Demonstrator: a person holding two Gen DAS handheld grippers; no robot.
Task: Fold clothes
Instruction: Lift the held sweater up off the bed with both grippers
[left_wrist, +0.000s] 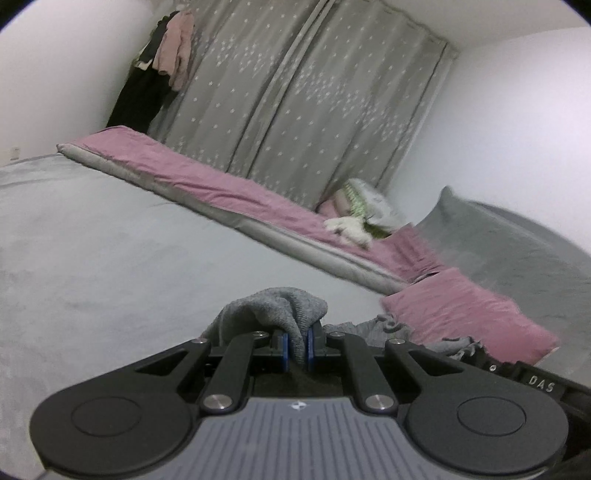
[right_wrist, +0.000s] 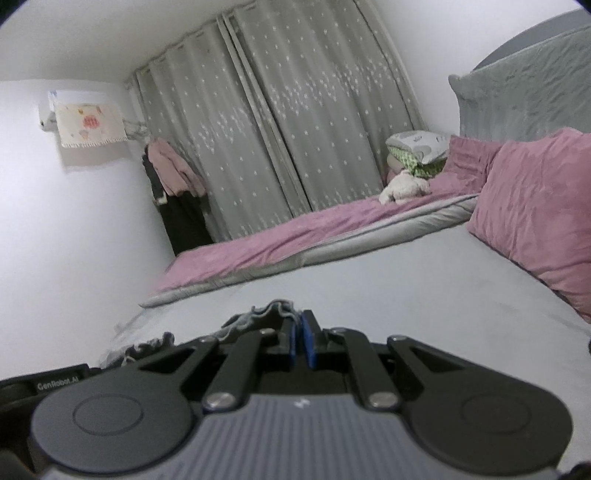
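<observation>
The left gripper (left_wrist: 297, 345) pinches a bunched fold of the grey knit garment (left_wrist: 280, 306) between its blue pads, and the right gripper (right_wrist: 302, 343) is clamped on the garment's frilled edge. Ahead of both lies the pale bed sheet (left_wrist: 110, 251), with a pink pillow (left_wrist: 469, 314) just right of the left gripper.

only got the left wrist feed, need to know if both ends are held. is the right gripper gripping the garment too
Observer: Yes, the right gripper is shut on a thin edge of the grey garment.
Operator: anything on the wall i can't see
Observer: A wall unit with a cloth cover hangs left of the curtain.
Operator: bed ahead of the right one free
Observer: Bare grey sheet lies ahead; a pink pillow sits at the right.
</observation>
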